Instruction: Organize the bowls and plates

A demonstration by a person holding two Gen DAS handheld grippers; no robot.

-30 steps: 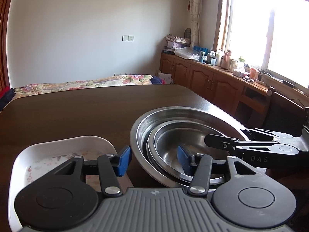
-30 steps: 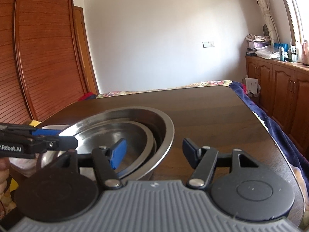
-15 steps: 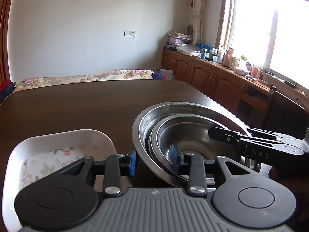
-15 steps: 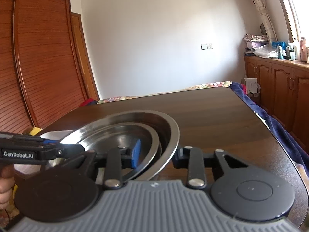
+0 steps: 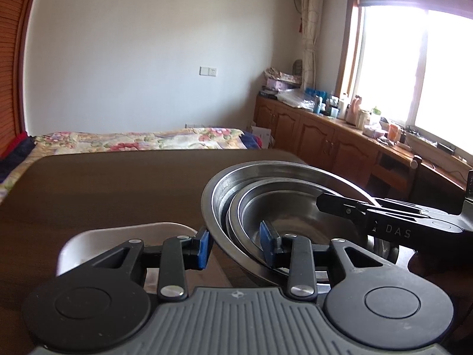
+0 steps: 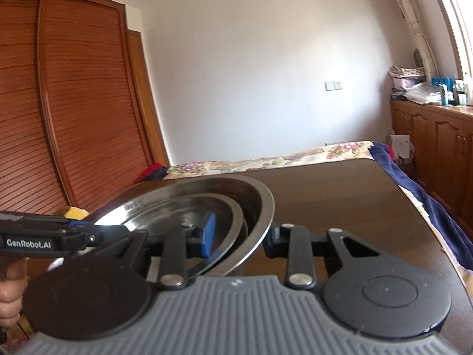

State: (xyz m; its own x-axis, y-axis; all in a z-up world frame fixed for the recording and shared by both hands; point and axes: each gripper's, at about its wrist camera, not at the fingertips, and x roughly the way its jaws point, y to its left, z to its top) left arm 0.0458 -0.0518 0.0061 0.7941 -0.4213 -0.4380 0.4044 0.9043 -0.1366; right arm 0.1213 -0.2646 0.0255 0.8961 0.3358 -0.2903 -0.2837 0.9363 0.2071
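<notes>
— Steel bowls [image 5: 283, 207], nested, tilted; where are they?

— Over the table [image 5: 118, 183], toward its right edge; they look lifted, though their underside is hidden, so I can't be sure.

— And the left gripper [image 5: 235, 245]?

— Clenched on the big bowl's near-left rim, one blue pad outside, one inside; the white tray [image 5: 124, 236] sits just beside it.

— The right gripper [image 6: 239, 236]?

— Grasping the opposite rim of the bowls [image 6: 207, 204]; a hand [image 6: 11, 293] shows by the table's left edge.

White wall [image 5: 133, 59], bright window [image 5: 428, 74] (blown out), slatted wooden wardrobe [image 6: 59, 103], floral bed [image 5: 133, 142].
</notes>
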